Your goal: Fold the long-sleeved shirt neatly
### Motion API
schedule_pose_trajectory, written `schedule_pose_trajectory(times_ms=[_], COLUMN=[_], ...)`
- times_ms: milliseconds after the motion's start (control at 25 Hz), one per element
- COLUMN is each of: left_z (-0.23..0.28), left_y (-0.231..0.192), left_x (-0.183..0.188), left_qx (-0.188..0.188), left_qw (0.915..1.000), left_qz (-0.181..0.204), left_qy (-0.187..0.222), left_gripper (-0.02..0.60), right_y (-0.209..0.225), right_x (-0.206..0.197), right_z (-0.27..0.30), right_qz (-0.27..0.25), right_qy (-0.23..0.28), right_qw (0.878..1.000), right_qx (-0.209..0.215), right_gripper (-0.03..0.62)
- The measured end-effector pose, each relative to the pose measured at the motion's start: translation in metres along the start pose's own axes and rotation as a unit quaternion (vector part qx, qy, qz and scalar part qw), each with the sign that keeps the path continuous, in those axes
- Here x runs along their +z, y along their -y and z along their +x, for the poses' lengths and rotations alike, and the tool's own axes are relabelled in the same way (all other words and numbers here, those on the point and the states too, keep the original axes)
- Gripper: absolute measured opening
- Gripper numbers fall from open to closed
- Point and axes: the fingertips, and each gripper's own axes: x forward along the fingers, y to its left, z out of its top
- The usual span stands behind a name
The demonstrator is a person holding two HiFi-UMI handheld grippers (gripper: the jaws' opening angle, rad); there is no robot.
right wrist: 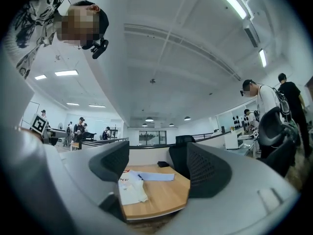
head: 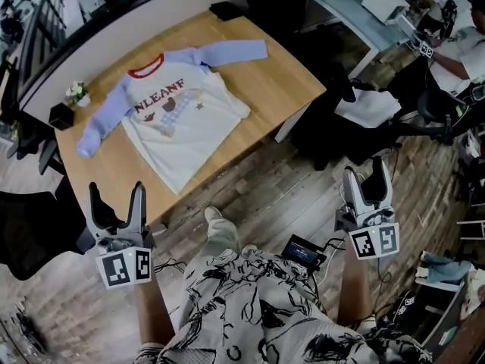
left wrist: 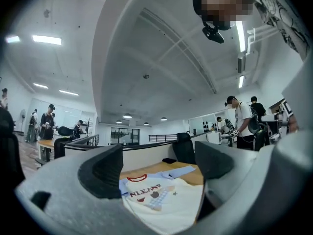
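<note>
Long-sleeved shirt (head: 182, 120): spread flat and front up on the bench (head: 284, 78), unfolded; white body, lavender sleeves, red collar, a printed picture under lettering on the chest.
Shirt layout: collar toward the far side, hem at the near edge; one sleeve runs out to the right, the other slants to the left and nearer.
Left claw (head: 116, 196): released, jaws wide apart with nothing between them, held over the floor near the bench's near left corner, well apart from the shirt; its own view looks between the jaws at the shirt's hem and chest.
Right claw (head: 367, 174): released as well, jaws spread and empty, out over the wooden floor (head: 288, 196) to the right of the bench and well apart from the shirt.
Potted plant (head: 76, 92): small, at the bench's far left edge, just beside a black box (head: 61, 116).
Dark flat item (head: 226, 10): on the far edge, beyond the right sleeve.
Person: black-and-white patterned clothing (head: 258, 309) at the bottom of the head view, between the two claws.
</note>
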Motion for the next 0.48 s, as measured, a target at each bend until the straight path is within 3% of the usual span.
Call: schedule_pose_trajectory(times_ms=[480], left_z=[0.137], left_y=[-0.046], left_x=[-0.003], left_qx=[-0.058], left_qw=[0.9983], left_qz=[0.001], left_qy=[0.006], left_gripper=[0.451], right_y=[0.0], right_x=[0.004], right_z=[0.12], right_qz=[-0.021], right_qy=[0.006], right_qw=[0.999], right_qx=[-0.037], right_gripper=[0.356])
